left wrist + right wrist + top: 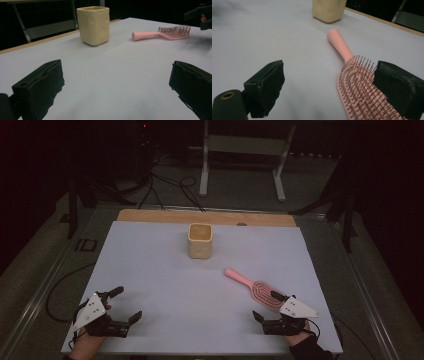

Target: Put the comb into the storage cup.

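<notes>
A: What does the hairbrush (pixel 252 287) look like?

B: It is pink, with a round smooth handle and a flat oval head. The head carries curved rows of thin pins with small dark tips, and it lies bristles up on the white table (pixel 165 270).

A: Where on the table is it?

B: In the high view it sits at about four o'clock from the table's middle. Its handle points to ten o'clock, toward the cup (pixel 200 240), and its head points to four o'clock, toward the right gripper (pixel 267 307).

A: How is that gripper set?

B: Its jaws stand wide apart. In the right gripper view one jaw hangs over the edge of the brush head (pixel 362 92) at three o'clock, while the other is off on bare table at eight o'clock. I cannot tell whether the jaw over the head touches the pins.

A: And the left gripper (pixel 125 305)?

B: It is spread wide too, low over the table at seven o'clock, well apart from the brush, with nothing between its jaws.

A: The cup?

B: It is a pale yellow, squarish cup with shallow round dimples, standing upright at twelve o'clock, near the far edge.
</notes>
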